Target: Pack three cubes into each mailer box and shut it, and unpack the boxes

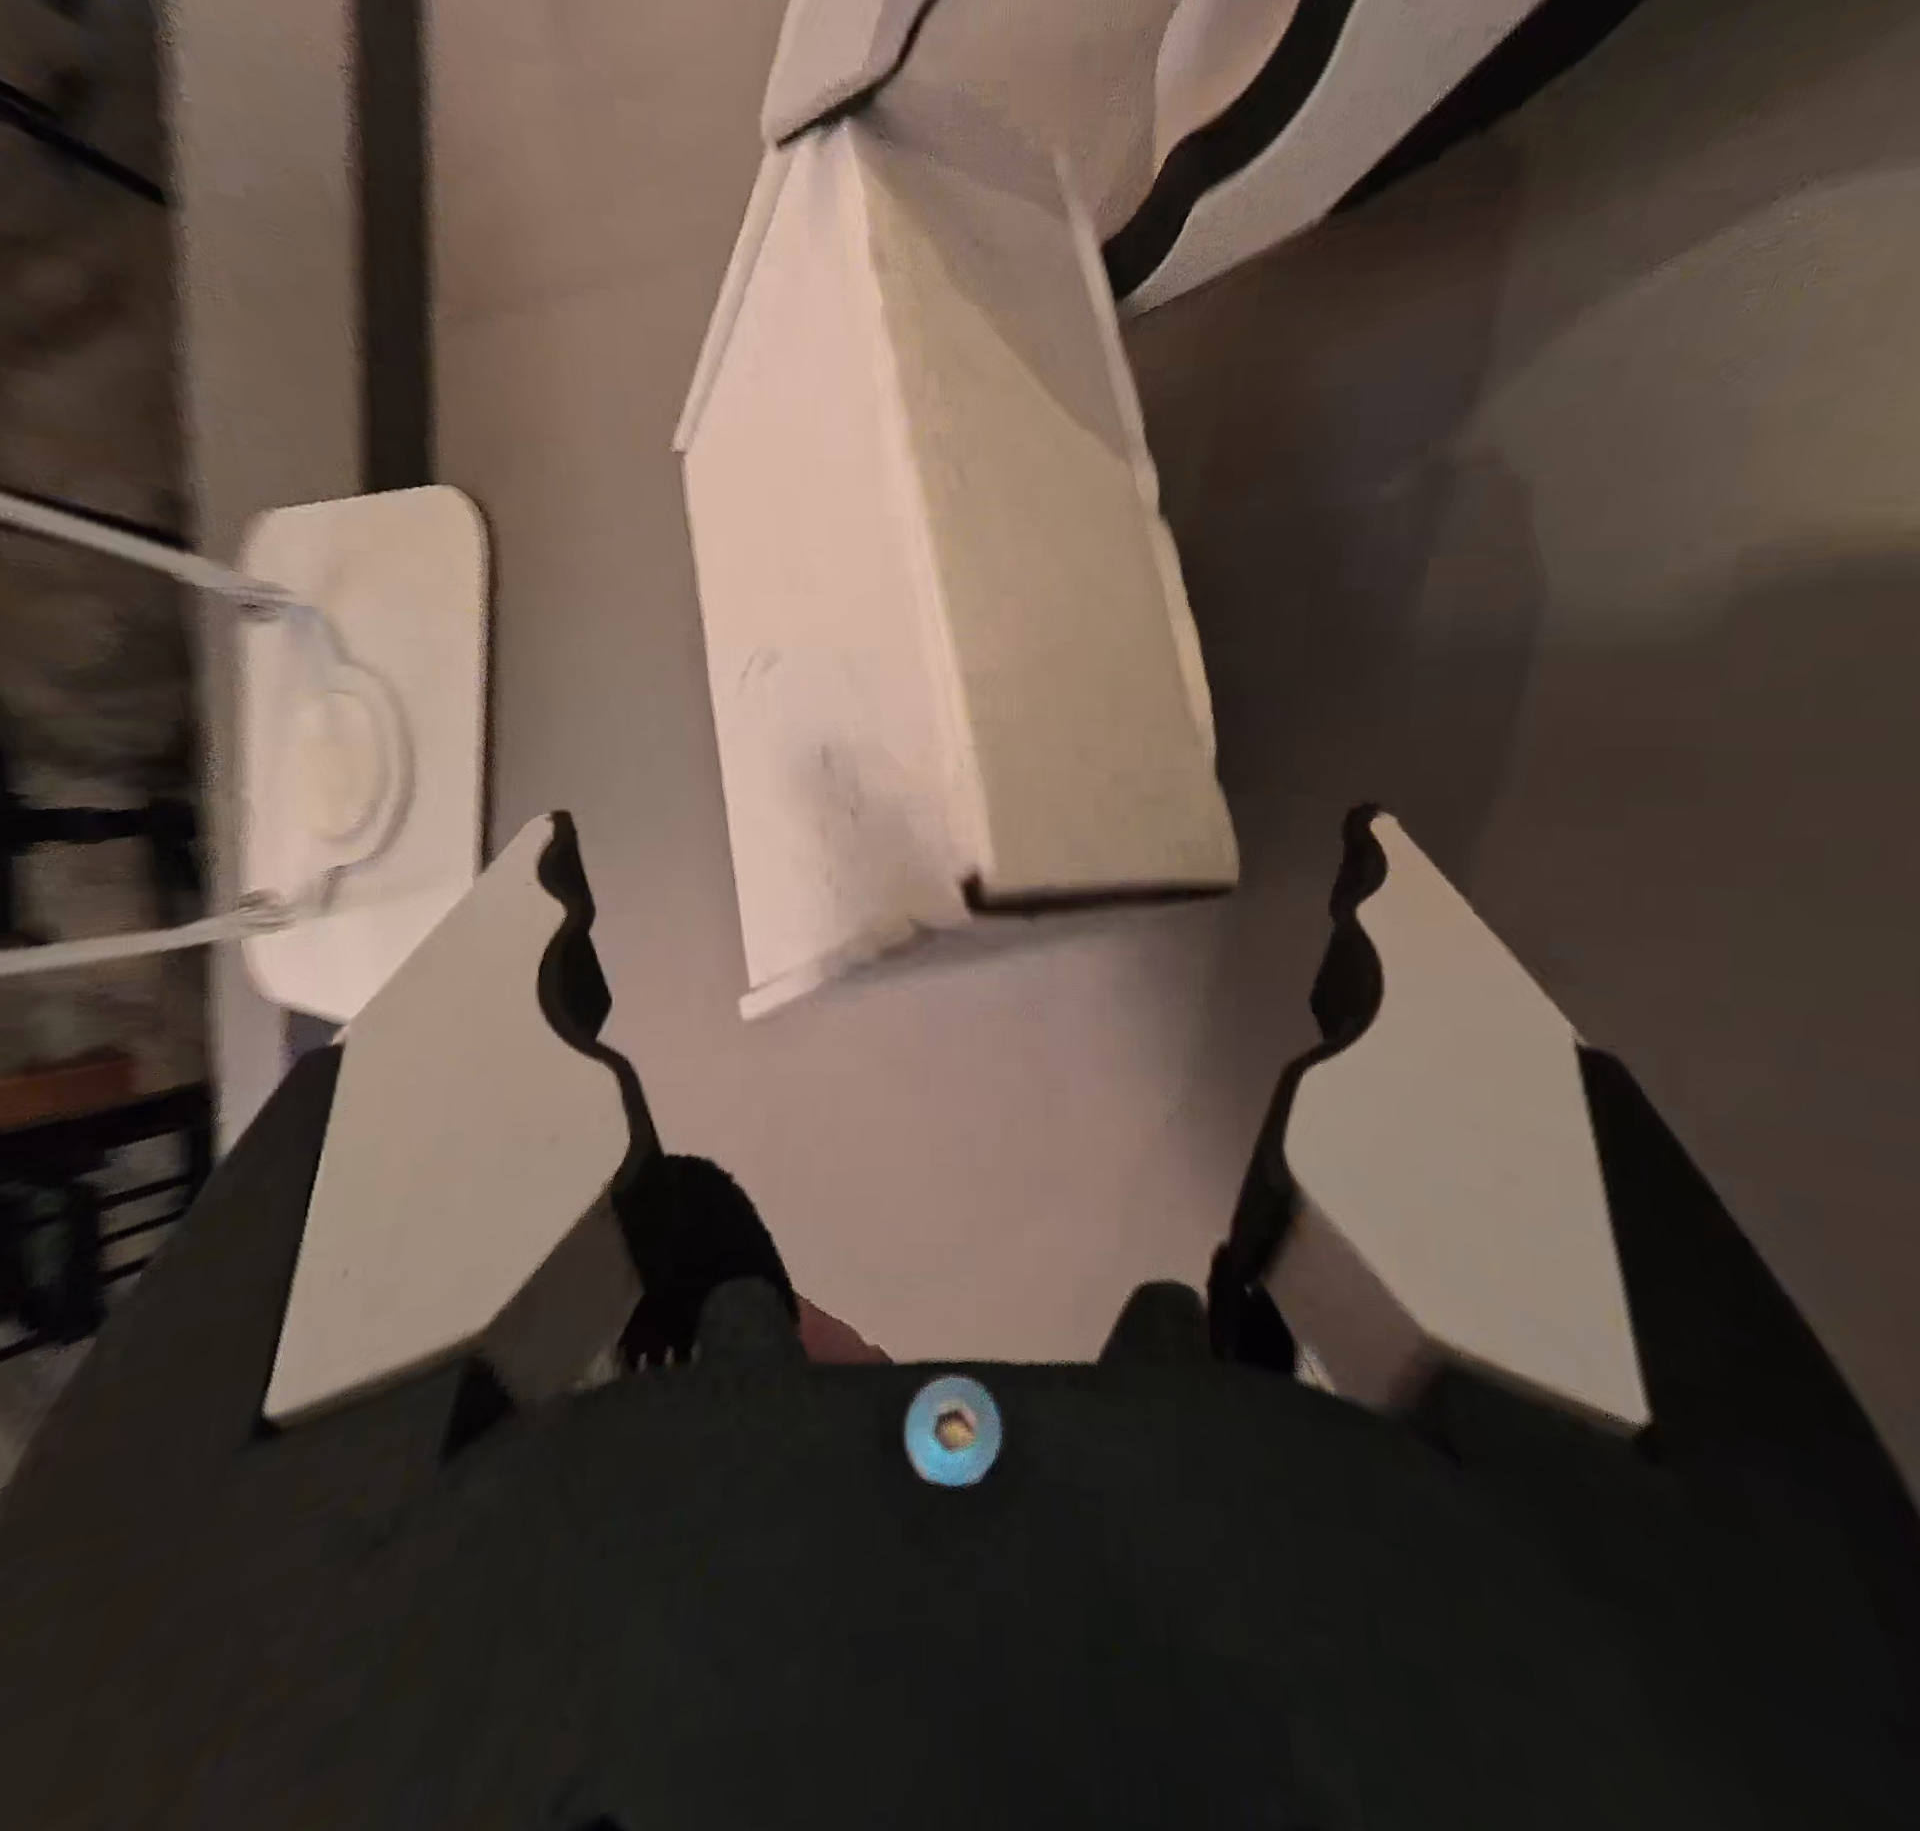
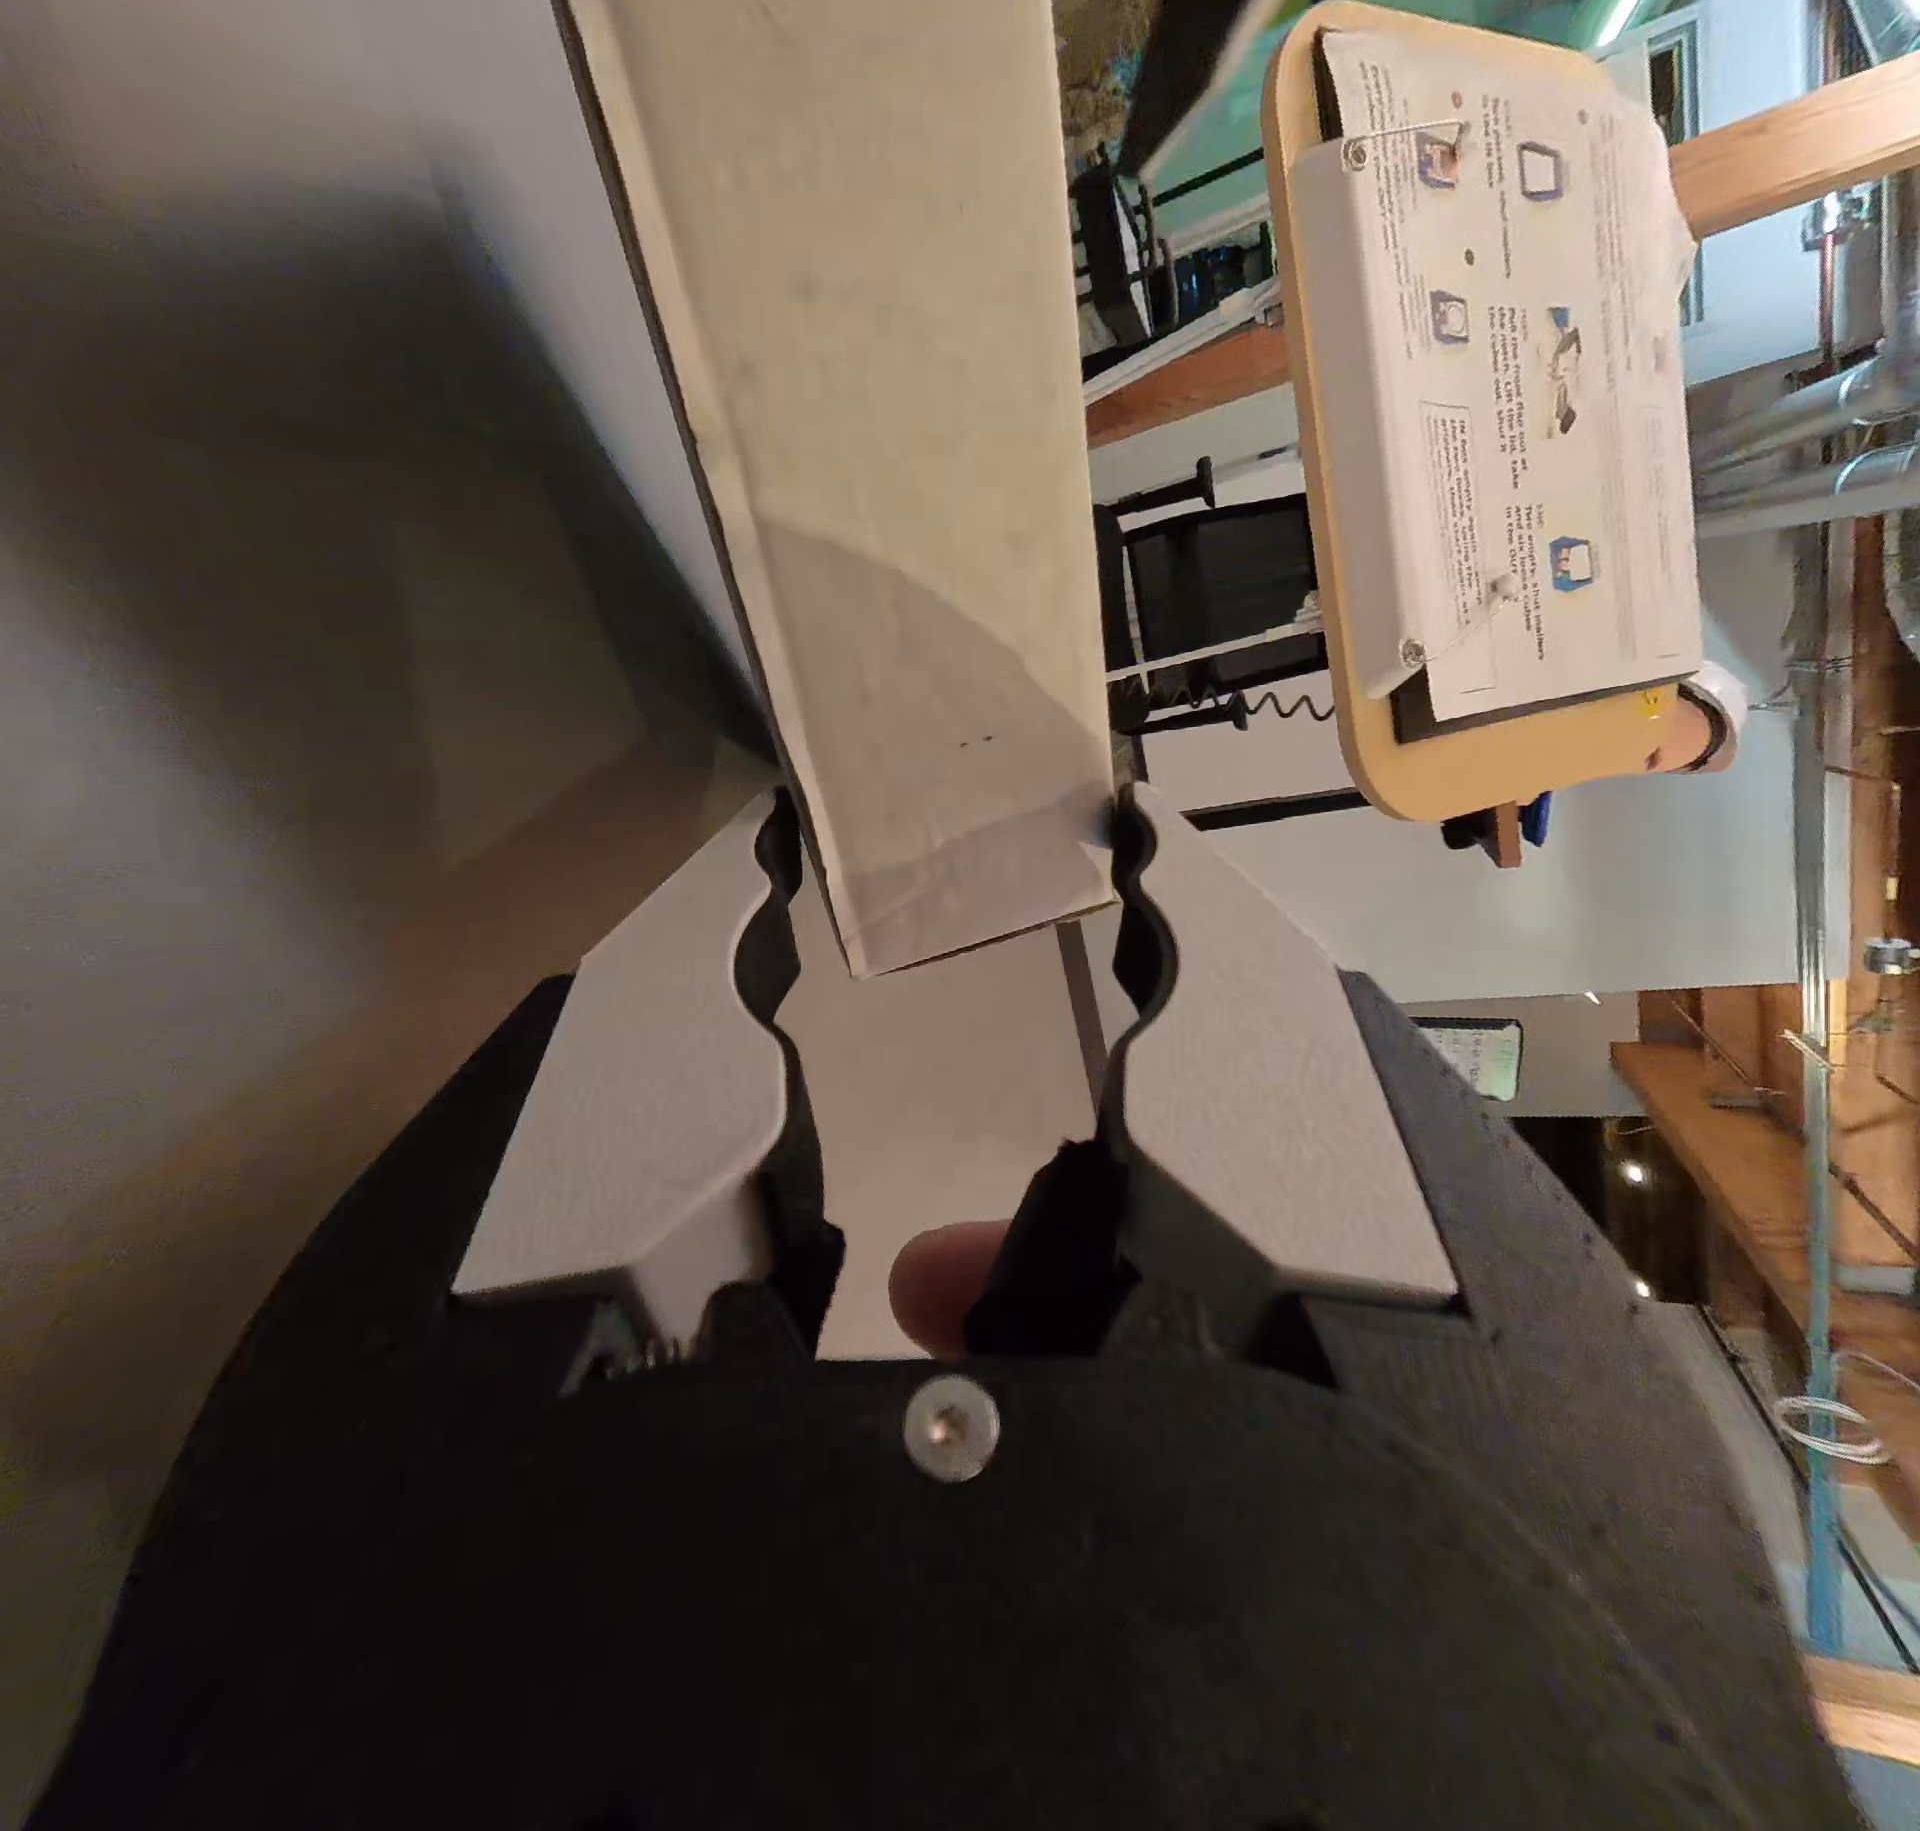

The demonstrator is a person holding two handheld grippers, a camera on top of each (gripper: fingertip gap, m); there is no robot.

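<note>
In the right wrist view the right gripper (image 2: 956,851) has its jaws clamped on the near end of a white mailer box (image 2: 883,379), one fingertip on each side of the narrow end, and the box runs from the jaws up to the top edge of the frame, tilted a little to the left. A person's fingertip (image 2: 940,1288) shows low in the gap between the fingers. To the upper right of that frame stands a pale wooden clipboard (image 2: 1320,431) with a printed sheet (image 2: 1538,379) under a wire clip (the whole view is turned on its side). In the left wrist view the left gripper (image 1: 961,825) has its jaws wide apart and holds nothing; the same mailer box (image 1: 935,576) hangs in the centre of the frame, just beyond the fingertips and clear of them, closed as far as can be seen. The other gripper grips its far end at the top of the frame. Behind lies the pale bench (image 1: 1558,742), and at the left edge the clipboard (image 1: 364,742), blurred.
</note>
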